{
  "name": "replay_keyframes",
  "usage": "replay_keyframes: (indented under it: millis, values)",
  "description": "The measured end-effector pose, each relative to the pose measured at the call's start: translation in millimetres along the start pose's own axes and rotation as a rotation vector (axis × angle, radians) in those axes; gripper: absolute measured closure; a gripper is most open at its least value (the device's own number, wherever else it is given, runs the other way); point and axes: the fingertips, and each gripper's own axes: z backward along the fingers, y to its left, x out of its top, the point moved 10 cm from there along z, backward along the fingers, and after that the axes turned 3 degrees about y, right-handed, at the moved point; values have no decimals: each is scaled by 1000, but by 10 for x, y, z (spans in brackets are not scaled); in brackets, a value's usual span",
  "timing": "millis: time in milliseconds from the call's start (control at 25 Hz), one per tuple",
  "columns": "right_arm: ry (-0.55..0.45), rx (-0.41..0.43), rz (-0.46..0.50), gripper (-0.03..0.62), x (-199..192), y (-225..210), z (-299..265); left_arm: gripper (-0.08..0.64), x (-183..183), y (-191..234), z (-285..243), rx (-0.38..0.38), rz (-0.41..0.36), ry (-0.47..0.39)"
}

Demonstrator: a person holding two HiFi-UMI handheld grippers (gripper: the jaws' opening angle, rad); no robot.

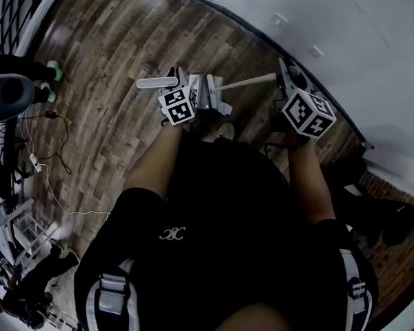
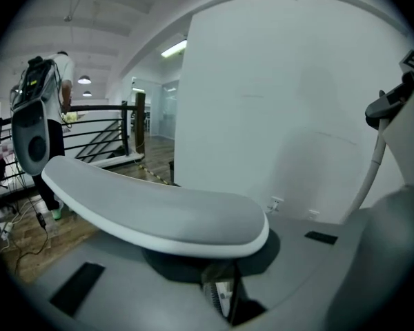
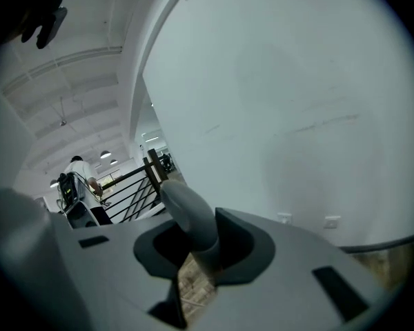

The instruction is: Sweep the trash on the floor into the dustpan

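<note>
In the head view both grippers are held up in front of my body over the wooden floor [image 1: 117,54]. My left gripper [image 1: 193,92] is shut on a flat grey-and-white handle [image 1: 157,83], which lies crosswise over its jaws in the left gripper view [image 2: 159,212]. My right gripper [image 1: 284,81] is shut on a thin pale pole [image 1: 252,83]; its rounded grey end [image 3: 190,223] sits between the jaws. That pole also shows at the right of the left gripper view [image 2: 370,178]. The heads of both tools are hidden. No trash is visible.
A white wall [image 1: 345,40] with sockets [image 2: 274,203] runs close ahead. Cables [image 1: 45,164] and gear lie on the floor at the left. A black railing [image 2: 103,133] and a person with a backpack [image 2: 38,81] stand farther off to the left.
</note>
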Motion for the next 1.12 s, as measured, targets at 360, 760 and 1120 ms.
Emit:
replay_keyframes:
  millis: [360, 760, 1120]
  values:
    - [-89, -273, 5, 518, -347, 173, 778, 522, 102, 74, -148, -194, -127, 52]
    - [-204, -671, -100, 525, -789, 239, 1643, 517, 74, -208, -205, -345, -293, 71]
    - [-130, -709, -130, 520, -1286, 312, 1278, 514, 56, -132, -141, -401, -288, 59]
